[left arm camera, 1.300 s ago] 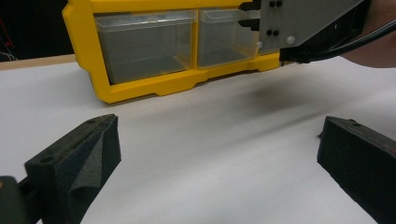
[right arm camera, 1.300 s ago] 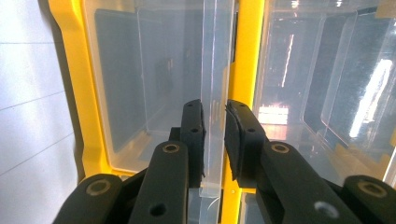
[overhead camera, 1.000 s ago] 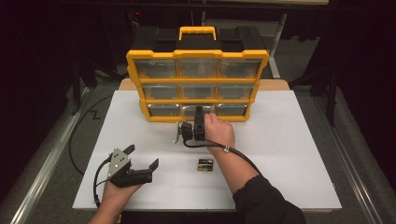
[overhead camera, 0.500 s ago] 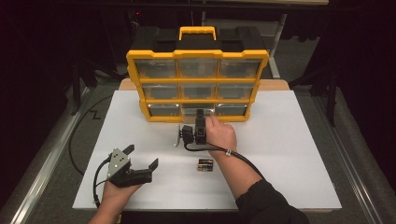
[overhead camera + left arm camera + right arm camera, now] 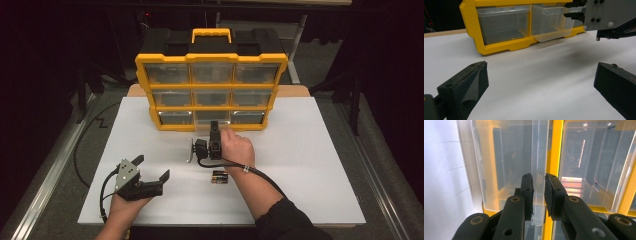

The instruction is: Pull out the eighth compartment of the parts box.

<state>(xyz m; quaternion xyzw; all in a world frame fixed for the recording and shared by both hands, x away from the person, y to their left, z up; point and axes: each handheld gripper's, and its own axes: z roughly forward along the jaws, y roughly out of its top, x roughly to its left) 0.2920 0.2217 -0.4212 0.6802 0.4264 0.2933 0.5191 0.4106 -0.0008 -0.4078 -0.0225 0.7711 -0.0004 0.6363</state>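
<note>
One clear plastic drawer [image 5: 212, 117], the middle one of the bottom row, stands pulled a little way out of the yellow organizer [image 5: 211, 91], and the right gripper [image 5: 214, 126] is clamped on its front lip; in the right gripper view the two black jaws pinch the see-through lip [image 5: 538, 195] from both sides. The drawer is colourless and glossy, its thin walls catching glare, and it looks empty in the left gripper view [image 5: 550, 22], where it juts forward of the yellow frame beside its flush neighbour [image 5: 503, 23]. The organizer sits at 12 o'clock on the white board [image 5: 310, 165], nine drawers in three rows under a yellow handle [image 5: 212, 34], its base near the board's far edge. Bare board lies open at 3 o'clock and 9 o'clock of the right hand [image 5: 235, 146]. Just at 6 o'clock of that hand lie small batteries [image 5: 219, 176], near the gripper's cable. The left gripper [image 5: 151, 167] rests at 7 o'clock on the board, well apart from the drawer, its jaws spread wide with nothing between them. The board's near edge lies close under the person's forearms.
</note>
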